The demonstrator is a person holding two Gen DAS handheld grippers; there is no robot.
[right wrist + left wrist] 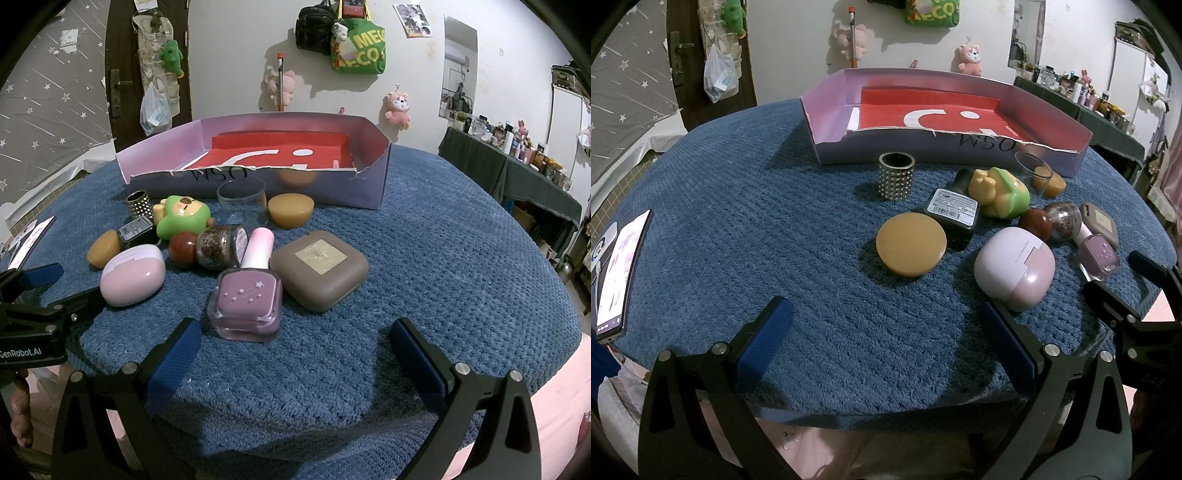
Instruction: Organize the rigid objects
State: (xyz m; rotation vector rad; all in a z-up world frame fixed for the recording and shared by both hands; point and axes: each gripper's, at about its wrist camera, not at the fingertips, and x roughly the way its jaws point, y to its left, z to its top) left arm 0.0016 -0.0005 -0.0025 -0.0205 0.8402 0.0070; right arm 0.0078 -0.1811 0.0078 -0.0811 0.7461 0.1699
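small rigid items (pixel 243 295) clustered on blue mat before open box (pixel 258 184).

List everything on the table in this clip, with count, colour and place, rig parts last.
cardboard box: 1, lilac with red liner, far side, nothing inside
studded cup: 1, silver, before box
clear glass: 1, beside amber dome
amber dome: 1, near box front
amber disc: 1, left of cluster
dark labelled bottle: 1, lying behind disc
green toy: 1, green and yellow, mid cluster
red ball: 1, mid cluster
glitter jar: 1, on its side
lilac case: 1, near edge
nail polish: 1, purple, lying down
brown case: 1, right of polish
phone: 1, left edge
left tongs: open
right tongs: open
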